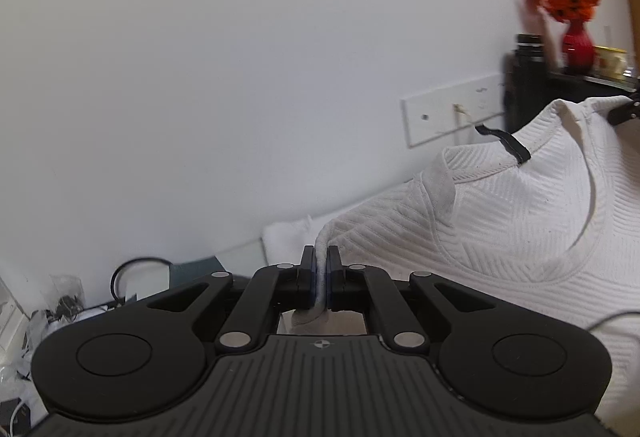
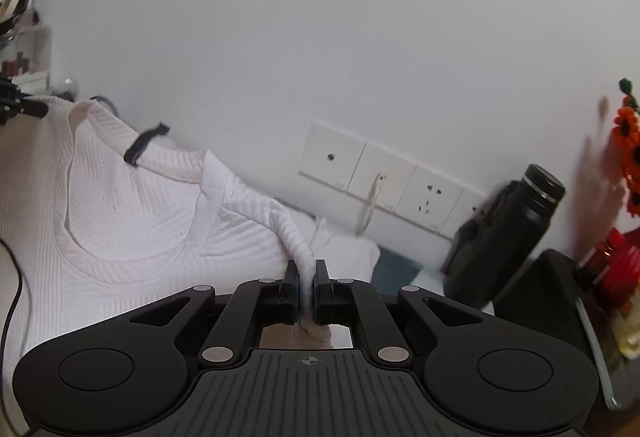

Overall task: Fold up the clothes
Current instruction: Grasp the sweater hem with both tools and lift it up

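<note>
White ribbed knit top (image 1: 500, 221) hung stretched between the two tongs, neckline with black loop facing the wall. Left tongs (image 1: 321, 277) clamped one bunched shoulder; right tongs (image 2: 307, 287) clamped the other. Likely held aloft by the shoulders to let the body hang straight before folding.

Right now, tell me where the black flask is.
In the right wrist view the flask stands at the right by the wall, beside the sockets, left of the orange flowers.
</note>
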Motion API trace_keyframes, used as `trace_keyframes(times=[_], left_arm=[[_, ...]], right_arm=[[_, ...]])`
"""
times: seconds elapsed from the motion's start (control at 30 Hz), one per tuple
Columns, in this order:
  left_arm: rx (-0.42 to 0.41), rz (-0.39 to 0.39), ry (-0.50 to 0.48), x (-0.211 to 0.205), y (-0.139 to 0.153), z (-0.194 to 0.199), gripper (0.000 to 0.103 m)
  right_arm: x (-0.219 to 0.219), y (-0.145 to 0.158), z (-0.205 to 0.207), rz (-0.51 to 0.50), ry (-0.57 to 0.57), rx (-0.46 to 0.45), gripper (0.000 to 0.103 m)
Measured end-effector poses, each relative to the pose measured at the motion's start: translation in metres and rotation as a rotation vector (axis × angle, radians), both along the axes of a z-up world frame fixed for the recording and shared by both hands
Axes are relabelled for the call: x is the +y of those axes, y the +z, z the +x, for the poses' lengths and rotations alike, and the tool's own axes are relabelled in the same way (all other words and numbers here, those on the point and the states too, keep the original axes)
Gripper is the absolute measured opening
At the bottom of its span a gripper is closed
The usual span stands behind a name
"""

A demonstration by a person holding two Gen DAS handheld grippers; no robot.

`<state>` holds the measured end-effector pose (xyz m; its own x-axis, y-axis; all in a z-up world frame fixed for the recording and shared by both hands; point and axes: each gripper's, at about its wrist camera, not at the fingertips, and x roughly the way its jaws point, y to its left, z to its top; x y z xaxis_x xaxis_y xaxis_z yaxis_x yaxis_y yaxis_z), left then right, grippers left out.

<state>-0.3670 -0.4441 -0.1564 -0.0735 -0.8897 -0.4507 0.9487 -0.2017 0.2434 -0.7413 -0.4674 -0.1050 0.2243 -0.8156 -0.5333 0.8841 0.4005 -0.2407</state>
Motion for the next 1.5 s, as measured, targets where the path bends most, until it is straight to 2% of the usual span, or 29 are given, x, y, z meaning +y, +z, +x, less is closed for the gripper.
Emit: trace_keyframes(times=[0.3,0.47,0.7,0.9,1.03,1.3,1.5], left_arm=[[-0.013,0.040,0.092,-0.092,-0.017,-0.011,0.005],[-0.005,0.050,0.118,-0.123,-0.024,-0.017,0.005],[-0.025,0.016,0.108,-0.160,-0.020,-0.015,0.005],[-0.048,0.029,0.083,-0.198,-0.040,-0.018,0.005],[-0.038,0.003,0.074,-0.215,-0.051,-0.021,0.005],[-0.025,0.075,0.109,-0.260,-0.094,-0.022,0.005],[-0.031,0.102,0.082,-0.277,-0.108,-0.027,0.005]], right_arm=[[-0.104,-0.036,-0.008,0.083,0.013,-0.027,0.005],[-0.135,-0.044,-0.008,0.096,-0.003,-0.043,0.005],[-0.172,-0.048,-0.007,0.076,-0.066,-0.061,0.005],[-0.204,-0.068,0.001,0.068,-0.111,0.002,0.005],[-0.222,-0.081,0.004,0.052,-0.154,0.025,0.005],[-0.268,-0.128,0.025,0.065,-0.163,0.152,0.005],[-0.282,-0.142,0.027,0.091,-0.183,0.179,0.006]])
